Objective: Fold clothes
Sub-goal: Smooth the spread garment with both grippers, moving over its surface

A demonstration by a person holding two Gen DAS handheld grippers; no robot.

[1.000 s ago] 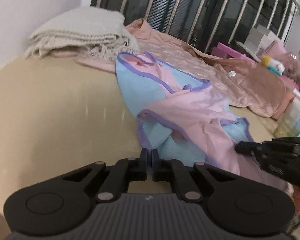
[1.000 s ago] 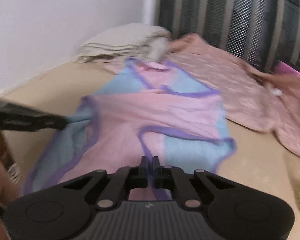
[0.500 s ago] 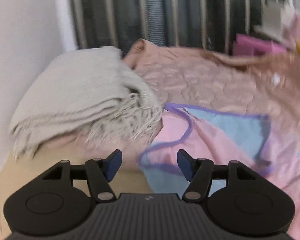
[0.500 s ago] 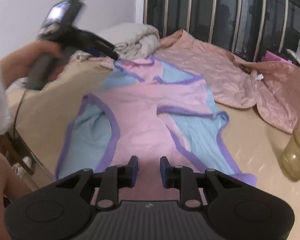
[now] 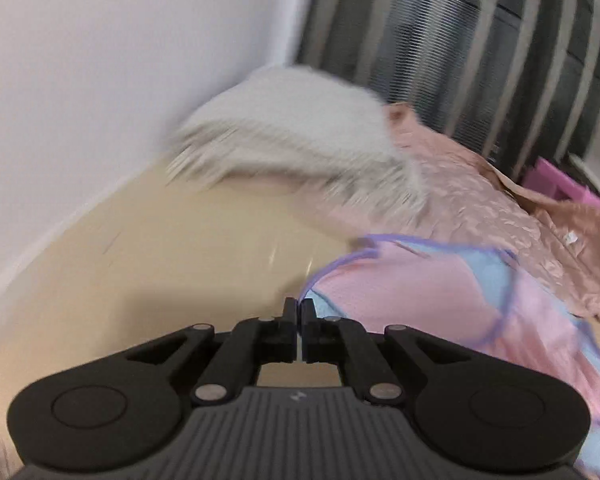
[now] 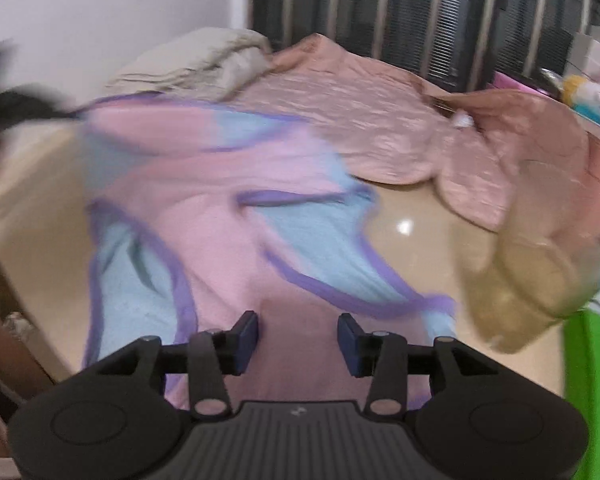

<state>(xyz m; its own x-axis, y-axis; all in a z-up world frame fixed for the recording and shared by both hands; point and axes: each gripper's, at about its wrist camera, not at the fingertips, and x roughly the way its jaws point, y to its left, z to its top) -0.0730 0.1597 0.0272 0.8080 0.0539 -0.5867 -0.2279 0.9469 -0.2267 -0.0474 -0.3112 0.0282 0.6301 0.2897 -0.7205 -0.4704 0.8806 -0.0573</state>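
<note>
Two grippers in my views, both frames smeared. My left gripper (image 5: pixel 299 312) has its fingers pinched nearly together on the purple-trimmed edge of the garment (image 5: pixel 440 292); trim runs right up to the tips, so I read it as a grip on that edge. My right gripper (image 6: pixel 298 334) has its fingers spread wide, blue pads (image 6: pixel 247 334) showing, nothing between them; pink cloth lies just beneath.

Garment is pink and blue with purple binding, spread across the beige table (image 5: pixel 160 260), its near end under my right gripper. In the right view its far left corner looks lifted toward a dark blur at the frame's left edge; I cannot tell what that blur is.

Grey fringed blanket (image 5: pixel 292 140) sits folded at the far corner by the wall. Pink quilted jacket (image 6: pixel 360 128) lies behind the garment, touching it. Yellowish clear jar (image 6: pixel 540 272) stands to the right.
</note>
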